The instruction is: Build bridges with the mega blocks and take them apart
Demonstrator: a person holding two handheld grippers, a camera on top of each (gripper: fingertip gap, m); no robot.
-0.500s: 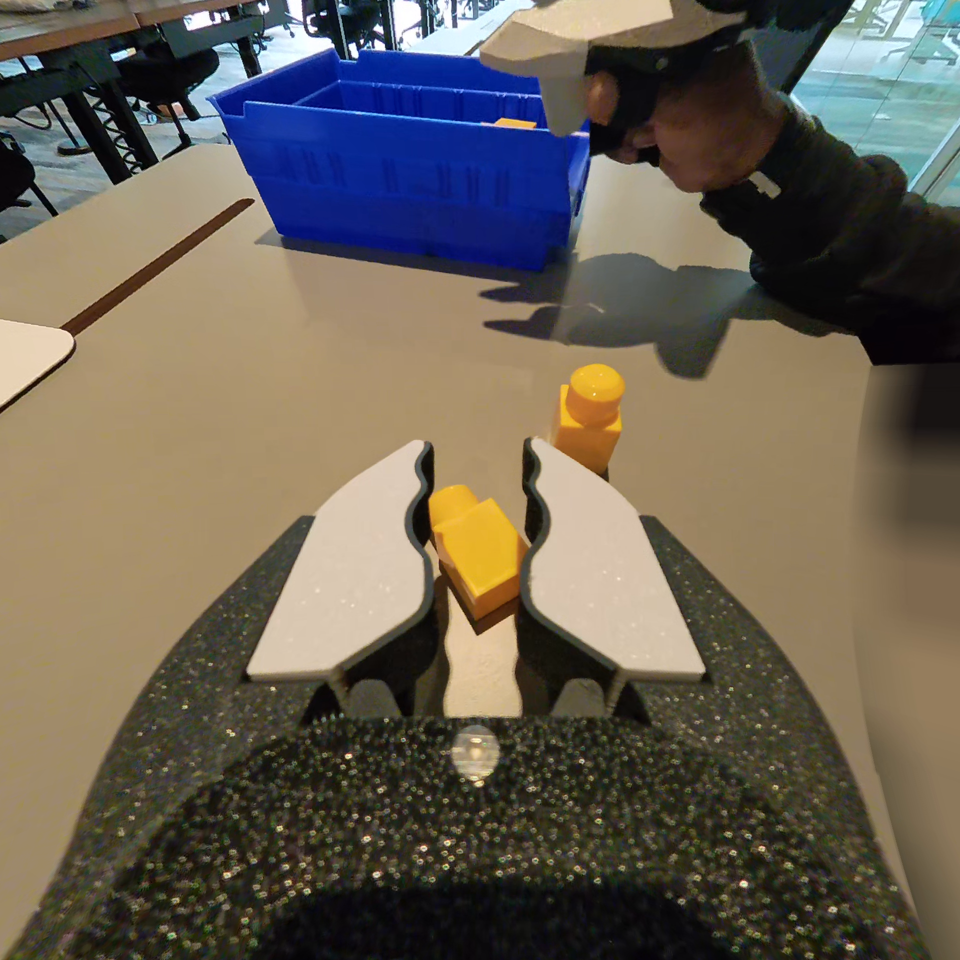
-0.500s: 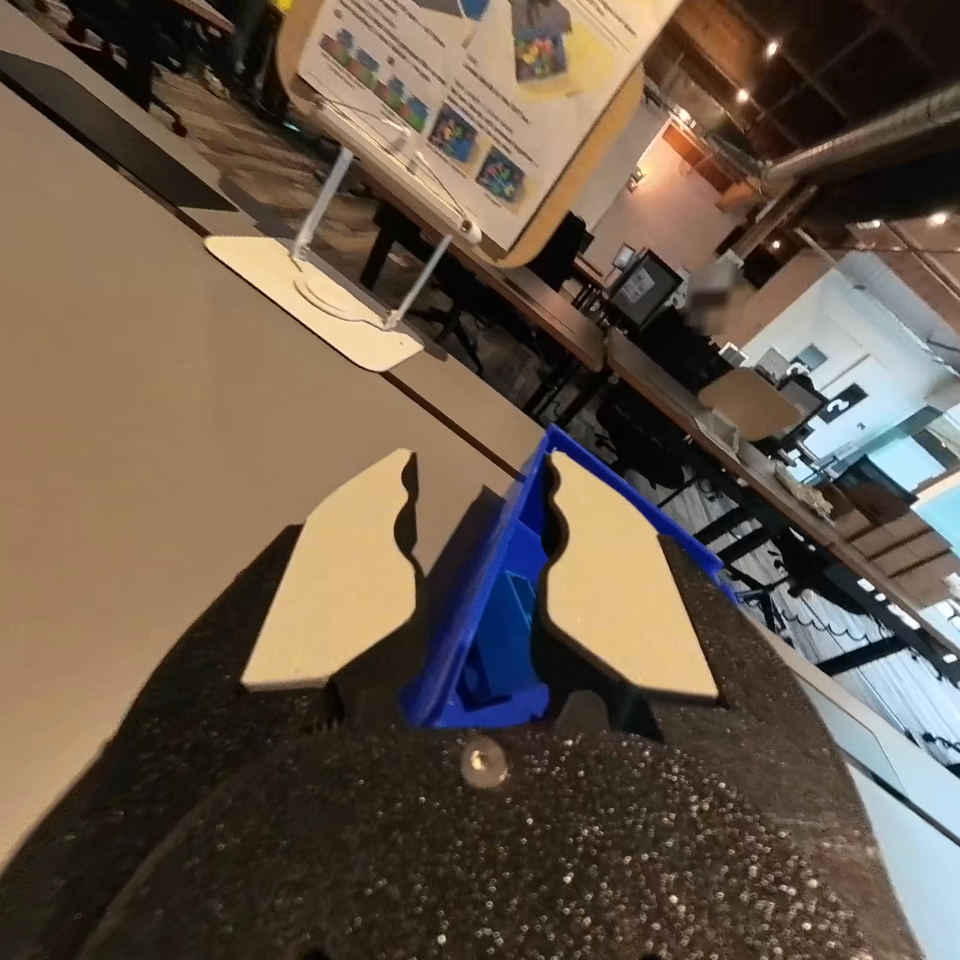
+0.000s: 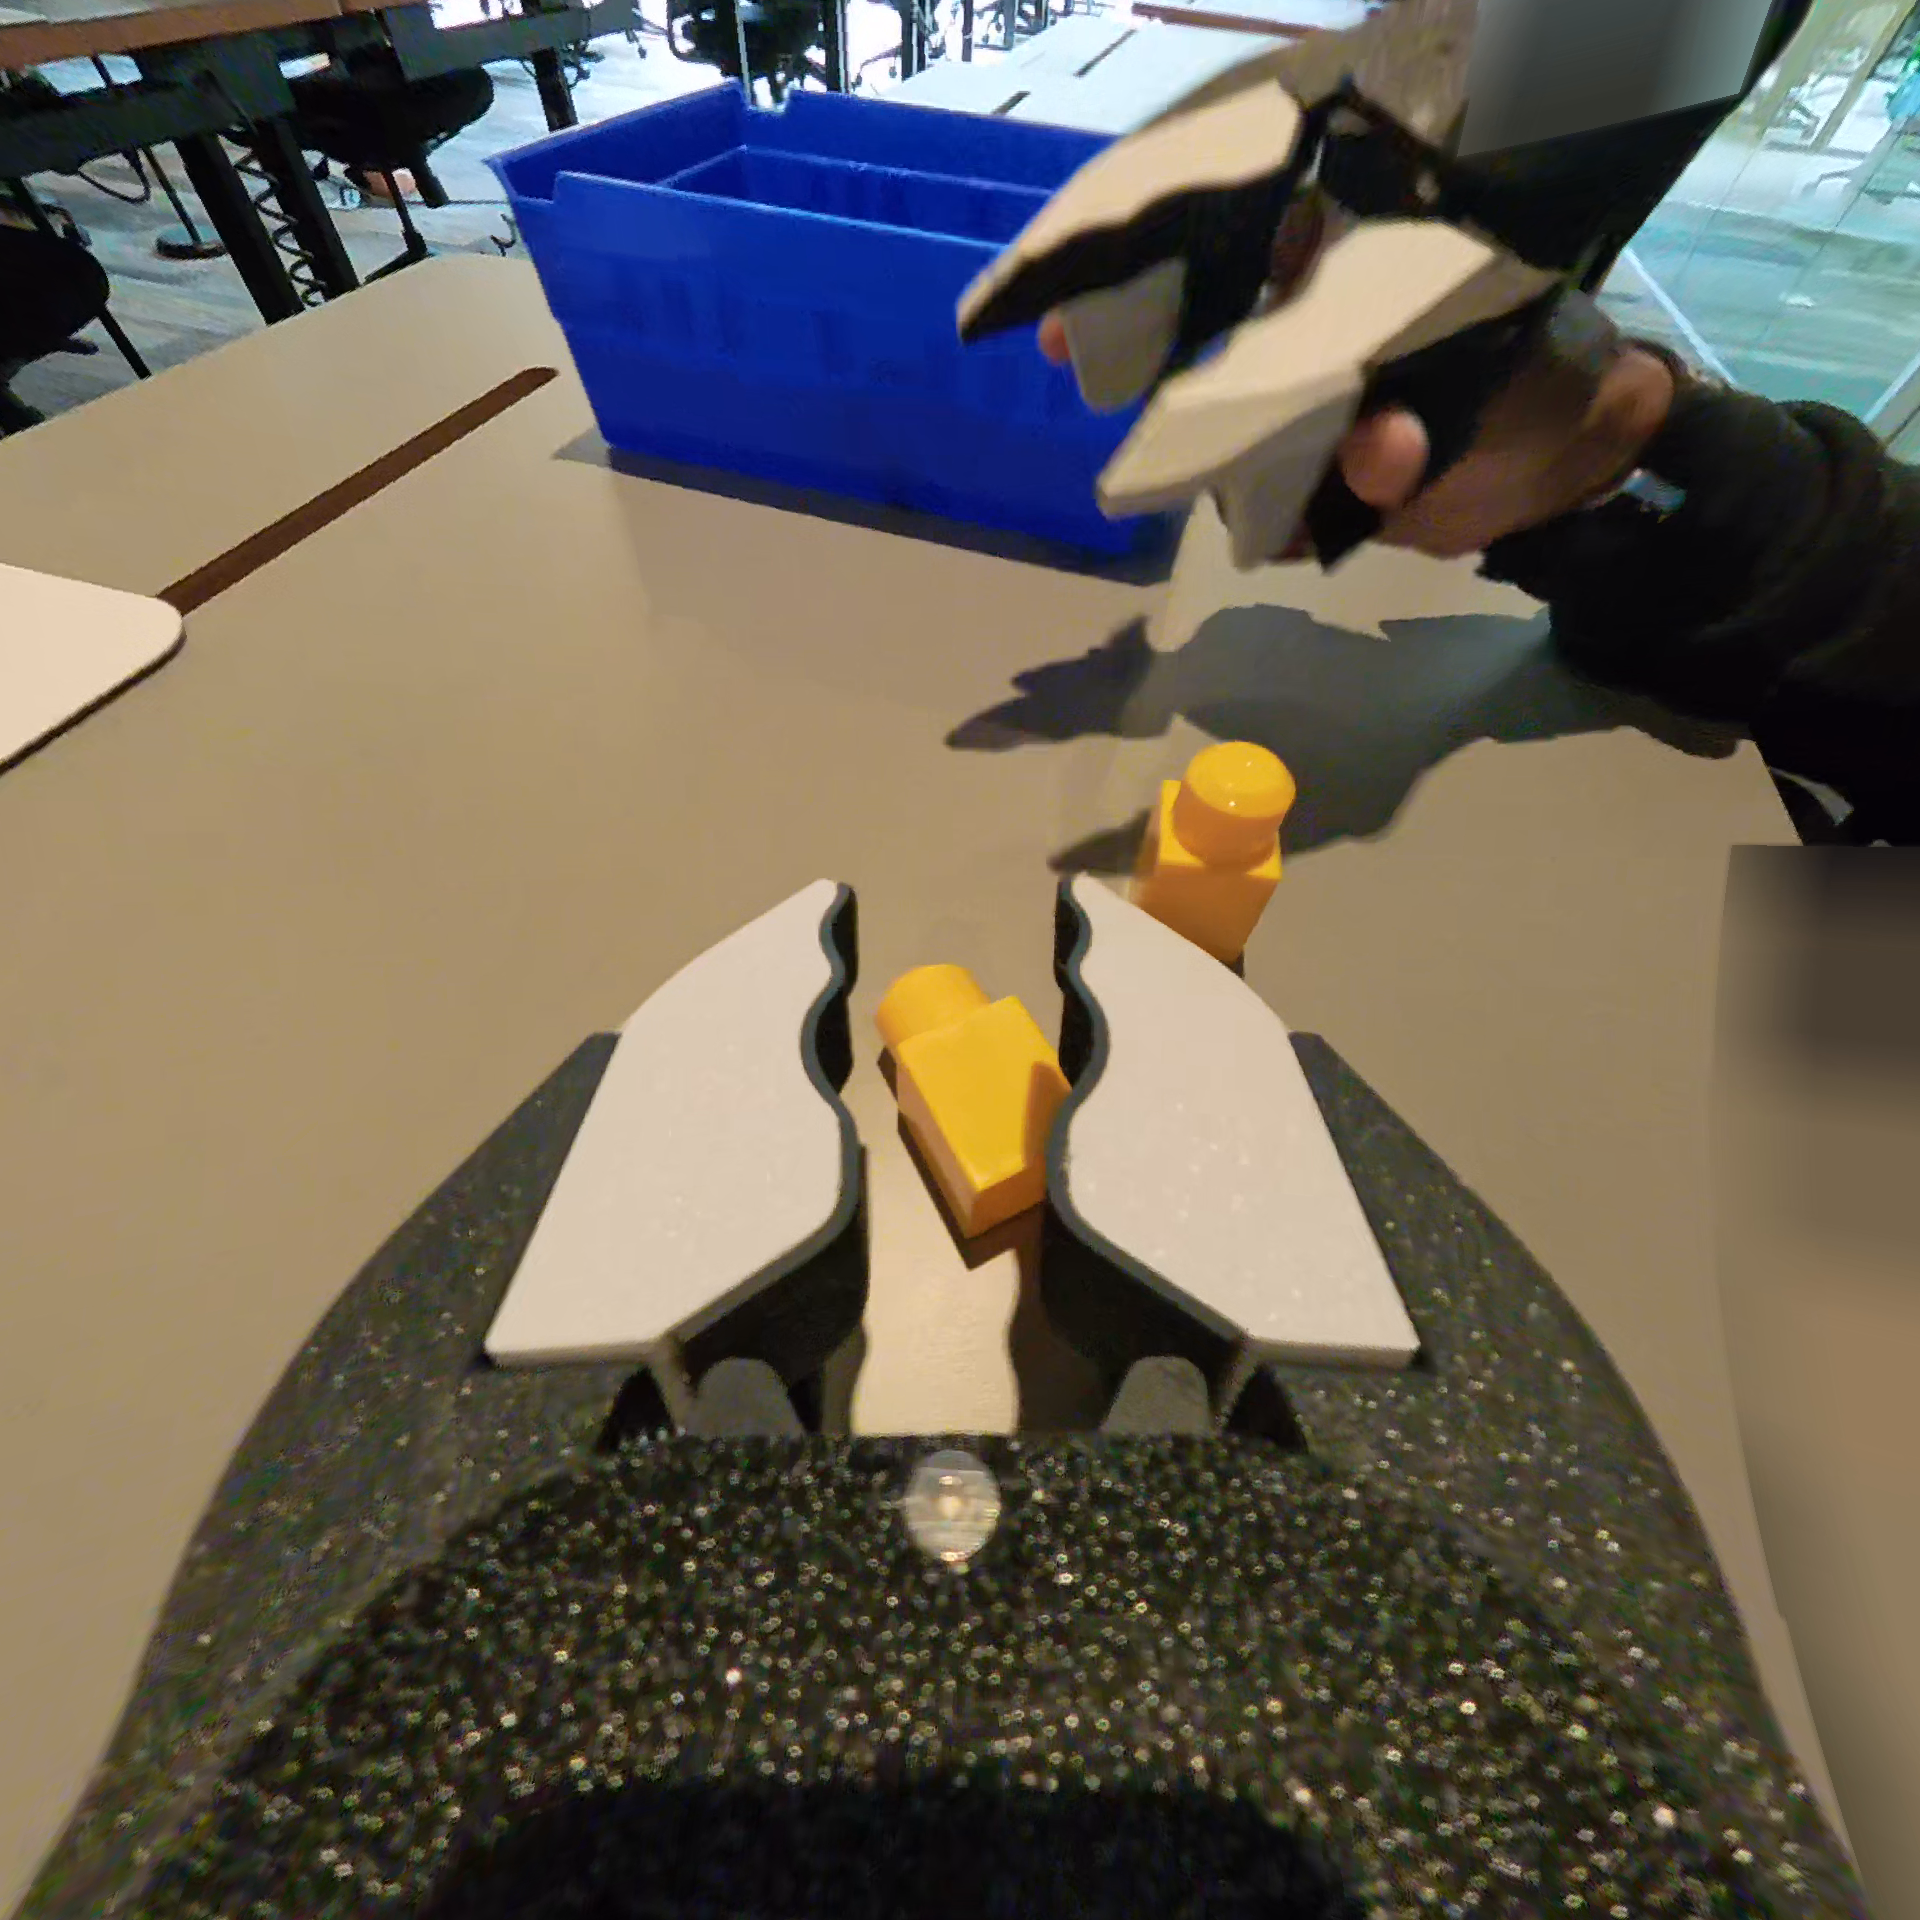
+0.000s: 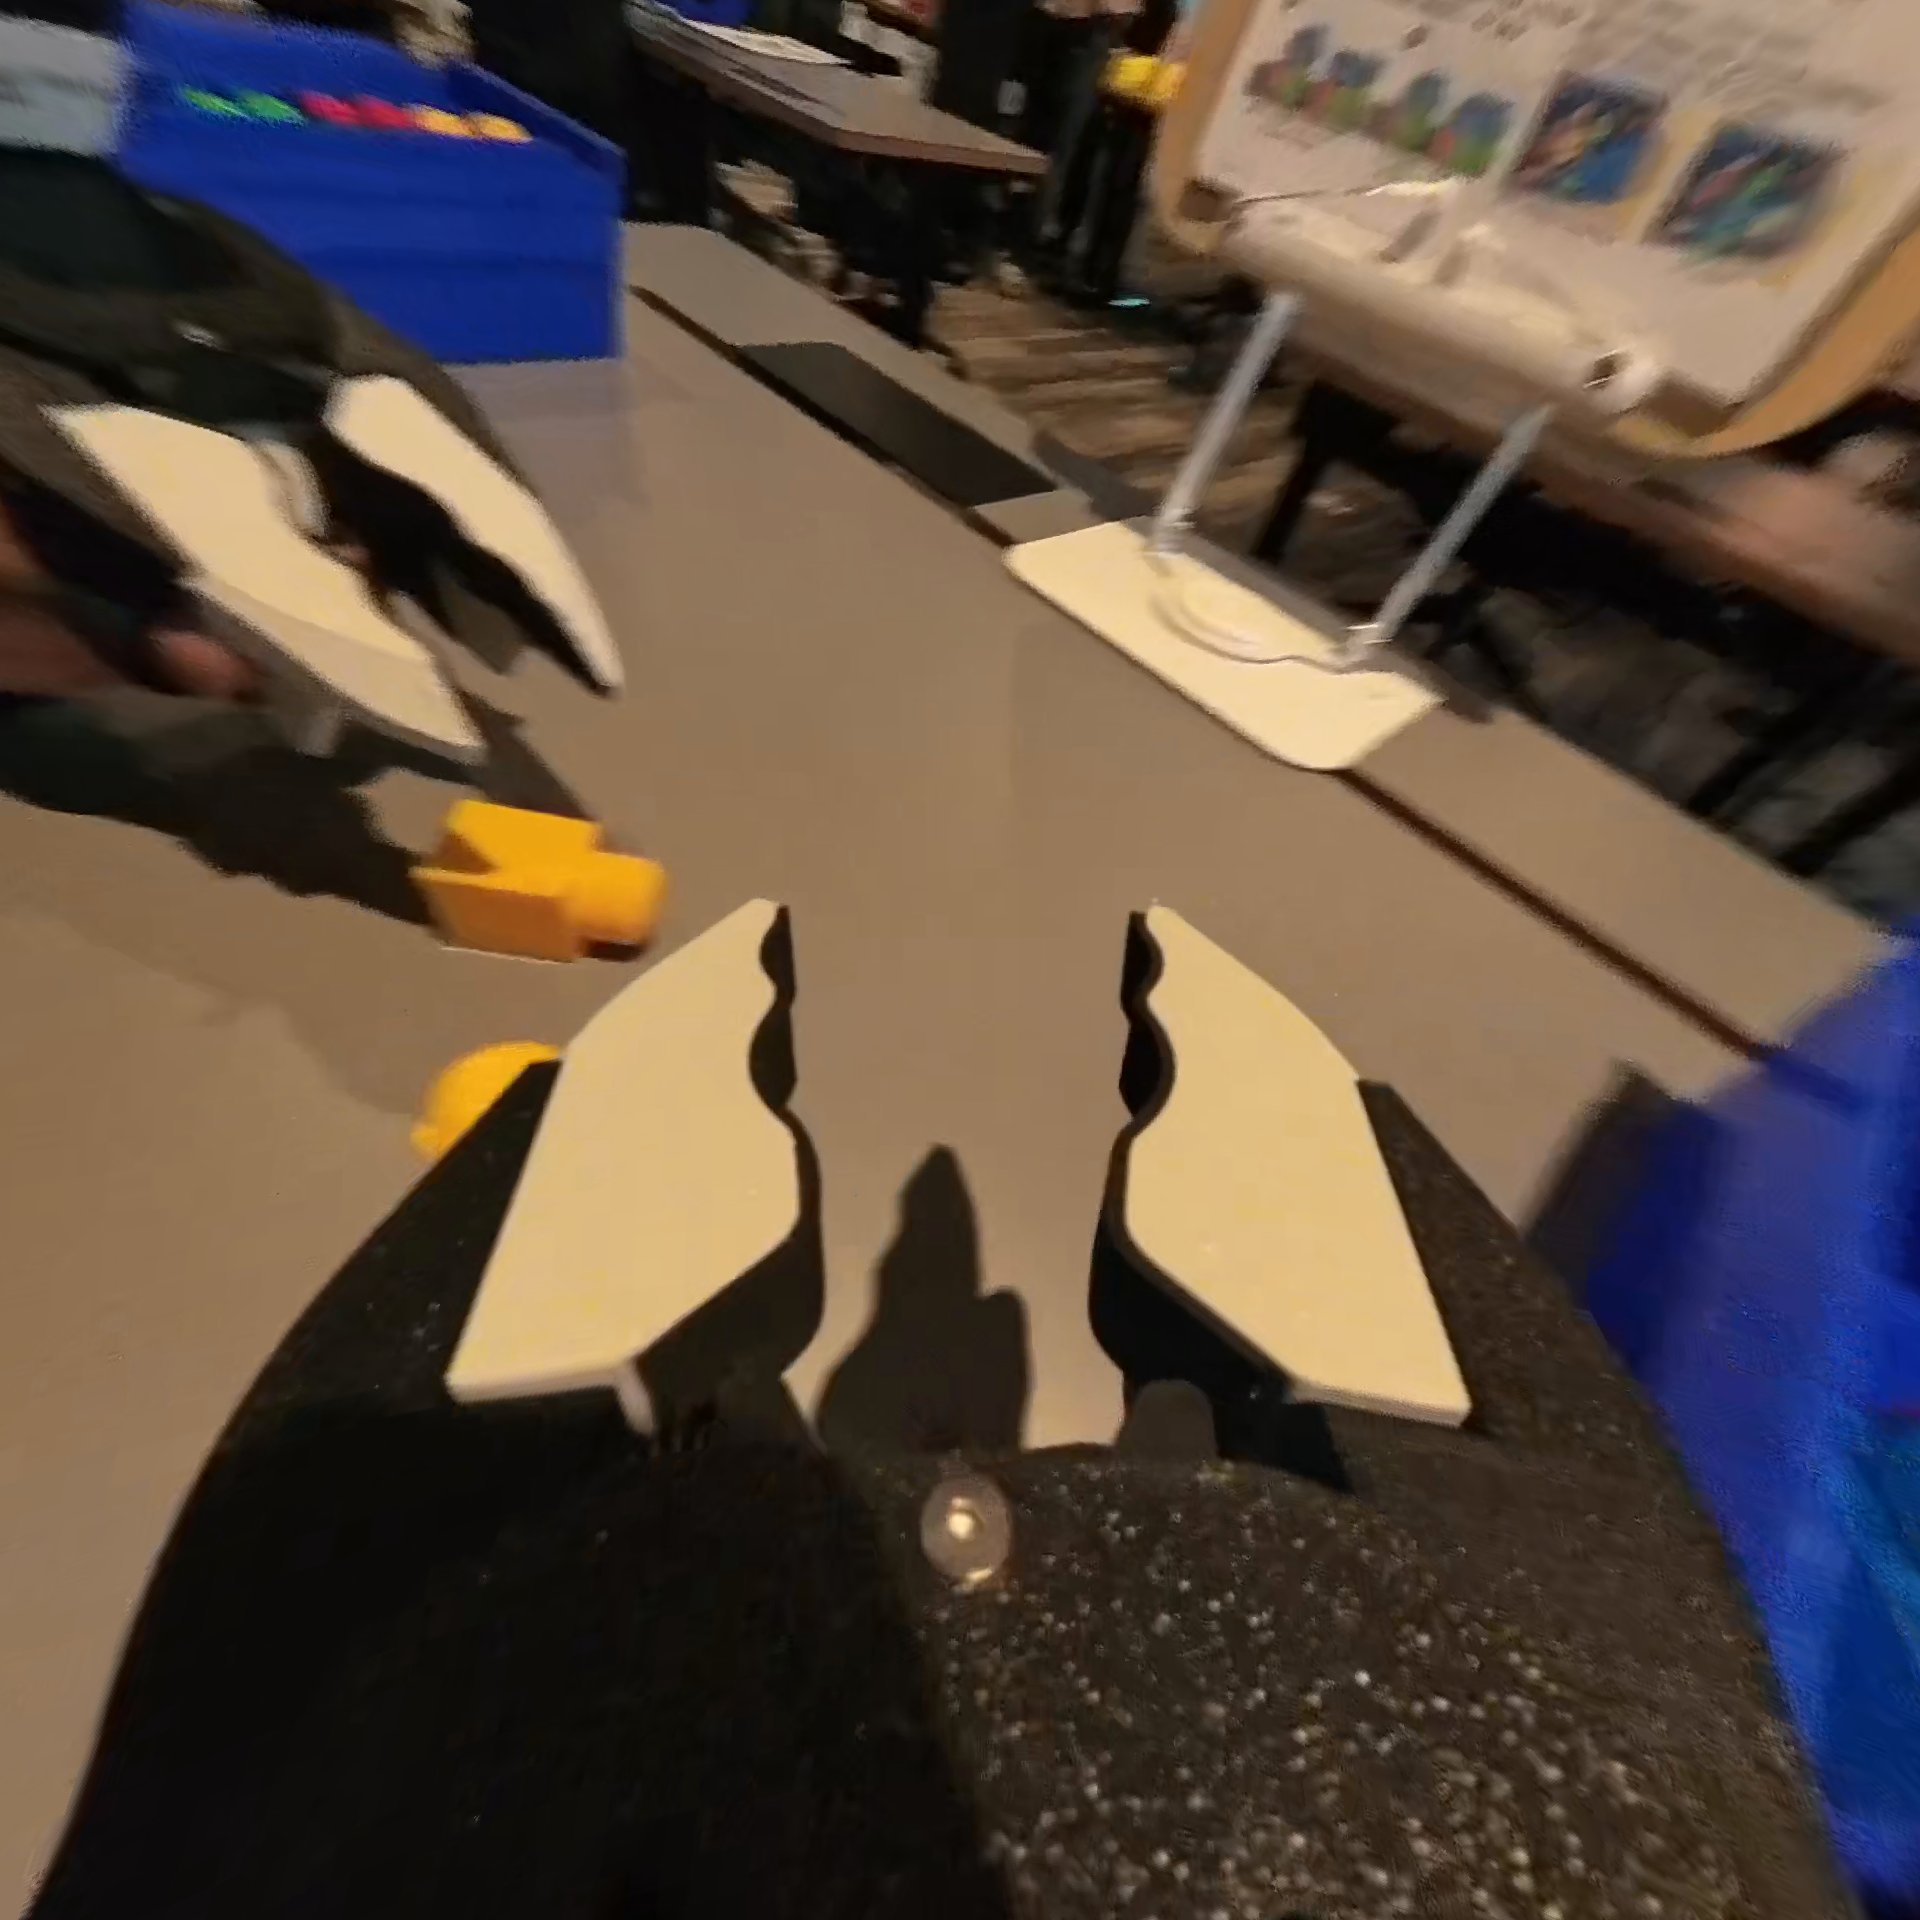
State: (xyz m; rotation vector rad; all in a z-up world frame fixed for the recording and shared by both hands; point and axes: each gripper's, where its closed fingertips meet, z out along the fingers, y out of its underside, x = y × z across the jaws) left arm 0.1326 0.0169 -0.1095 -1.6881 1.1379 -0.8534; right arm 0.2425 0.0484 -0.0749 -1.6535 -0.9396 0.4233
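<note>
A yellow block (image 3: 971,1091) lies on its side on the grey table (image 3: 520,831), between the fingers of my left gripper (image 3: 956,914). The jaws are open, with a gap on the block's left side. The right wrist view shows this block (image 4: 535,883) resting on the table just past the left gripper (image 4: 535,707), which hovers above it. A second yellow block (image 3: 1216,852) stands upright just beyond the right finger; in the right wrist view it (image 4: 468,1091) is mostly hidden. My right gripper (image 4: 956,925) is open and empty above the table; it shows in the left wrist view (image 3: 1039,410), held by a hand.
A blue bin (image 3: 790,312) stands at the far side of the table and at the right edge of the right wrist view (image 4: 1766,1351). Another blue bin (image 4: 364,208) holds coloured blocks. A white stand base (image 4: 1226,644) carries a picture board (image 4: 1507,156).
My right gripper has swung away from the blue bin toward the blocks and its jaws stand wider. My left gripper has stayed over the lying block, jaws slightly wider.
</note>
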